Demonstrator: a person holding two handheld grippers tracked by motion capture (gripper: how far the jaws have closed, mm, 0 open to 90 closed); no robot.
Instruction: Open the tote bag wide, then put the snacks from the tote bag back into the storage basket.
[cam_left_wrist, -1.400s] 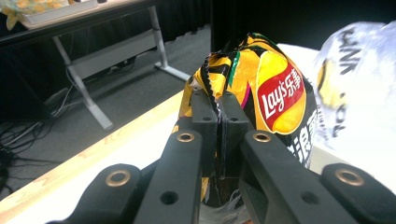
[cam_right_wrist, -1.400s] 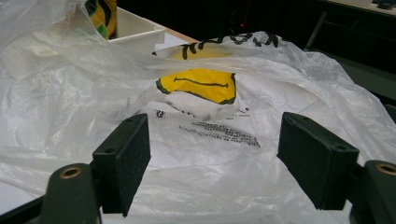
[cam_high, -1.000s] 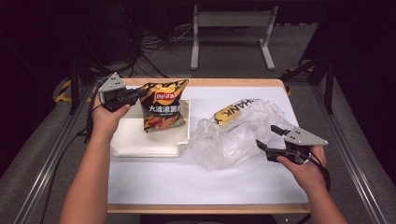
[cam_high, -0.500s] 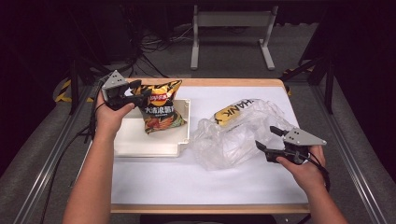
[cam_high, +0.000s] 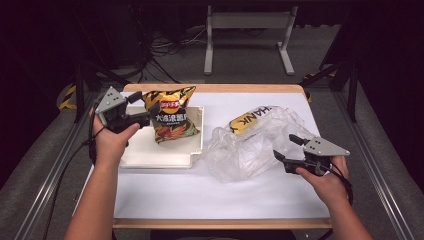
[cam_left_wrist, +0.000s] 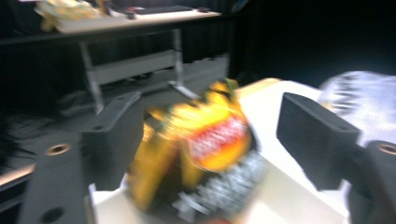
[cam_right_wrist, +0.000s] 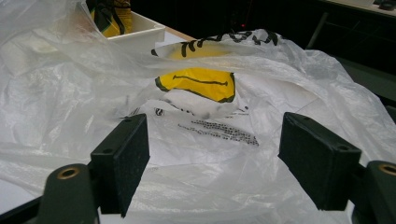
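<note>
The left hand-held gripper (cam_high: 141, 107) stood at the far left of the white surface (cam_high: 210, 192), its jaws apart; they had just been opening, and the chip bag (cam_high: 169, 114) sat in front of them, just beside the tips, with neither pad pressing on it; in the left gripper view the bag (cam_left_wrist: 205, 154) showed between the two black jaws, blurred, with open space on either side. The chip bag, yellow and orange with a dark lower part, stood roughly upright in the white tray (cam_high: 150, 159), leaning a little toward the tray's far right corner; the tray lay on the left half of the surface, and whether the bag touched its wall I could not tell.

The right hand-held gripper (cam_high: 286, 148) hung low at the right side of the surface, jaws apart, the tips just beside the near right edge of the clear plastic bag (cam_high: 250, 150); the right gripper view showed the bag (cam_right_wrist: 205, 154) spread crumpled ahead of and under the open jaws, with a yellow print (cam_right_wrist: 198, 84) showing through it; nothing was clamped between the pads. The plastic bag lay just beside the tray's right wall, touching or nearly so.
</note>
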